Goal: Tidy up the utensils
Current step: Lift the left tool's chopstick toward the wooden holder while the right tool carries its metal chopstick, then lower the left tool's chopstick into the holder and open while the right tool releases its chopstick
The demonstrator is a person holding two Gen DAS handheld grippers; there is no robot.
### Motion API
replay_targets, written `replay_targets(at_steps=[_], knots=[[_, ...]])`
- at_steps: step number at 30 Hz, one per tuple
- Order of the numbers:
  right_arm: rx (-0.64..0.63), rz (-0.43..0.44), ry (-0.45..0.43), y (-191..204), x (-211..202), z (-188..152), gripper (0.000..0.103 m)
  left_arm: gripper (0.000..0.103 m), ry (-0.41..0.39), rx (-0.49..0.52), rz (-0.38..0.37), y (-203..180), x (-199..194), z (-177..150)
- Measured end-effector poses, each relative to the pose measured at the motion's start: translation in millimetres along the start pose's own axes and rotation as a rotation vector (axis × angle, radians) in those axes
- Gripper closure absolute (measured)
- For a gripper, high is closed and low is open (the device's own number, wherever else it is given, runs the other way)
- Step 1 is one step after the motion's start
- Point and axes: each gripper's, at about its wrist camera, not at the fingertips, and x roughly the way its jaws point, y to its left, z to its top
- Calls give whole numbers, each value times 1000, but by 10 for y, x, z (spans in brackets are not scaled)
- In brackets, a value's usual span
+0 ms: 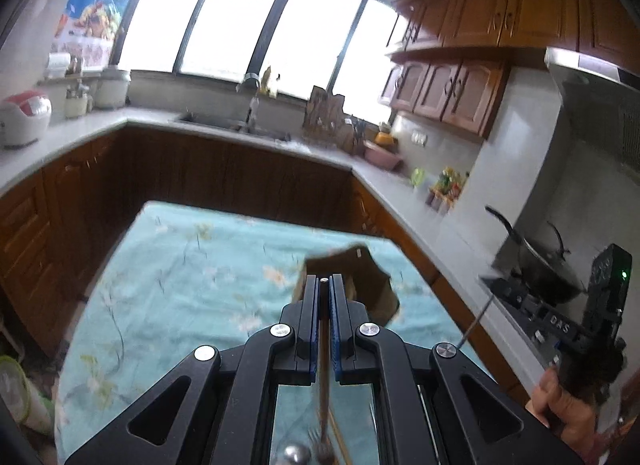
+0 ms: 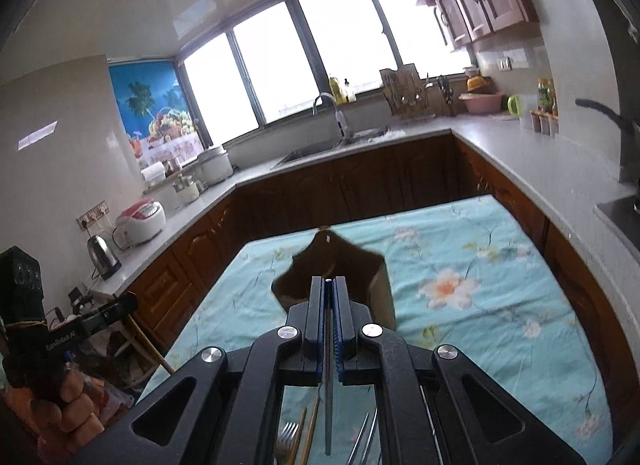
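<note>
Brown and star-edged, the utensil holder (image 2: 340, 265) stands on the floral turquoise tablecloth (image 2: 480, 285). The left gripper (image 1: 324, 281) pinches a wooden handle (image 1: 323, 405); the right gripper (image 2: 328, 283) clamps a thin metal utensil (image 2: 328, 405) above loose cutlery (image 2: 294, 439).

Kitchen background, landmark: sink (image 2: 316, 153)
Faucet (image 2: 334, 113) rises behind it; rice cooker (image 2: 140, 225) and kettle (image 2: 103, 255) far left along the counter; pink basin (image 2: 482, 102) right, near the corner.
</note>
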Motion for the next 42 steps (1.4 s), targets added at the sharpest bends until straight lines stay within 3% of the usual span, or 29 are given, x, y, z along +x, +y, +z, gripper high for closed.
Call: replay_targets(at_steps=[15,23,30,38,42], knots=[[33,1,-172,-177,290,656,99,100,-194,12,-3,8,646,216],[36,-27,-247,-264,486,917,99,100,-258,-13,4,101,1137,79],[-18,-82,-244,-244,770,746,99,100,-206,-43,43,195,1829,-236],[23,-81,-181,-427,1108,414,99,100,-128,-80,68,348,2430,-592],[53,-73,-160,-507,1192,332,99,99,-105,-71,76,320,2524,-462]])
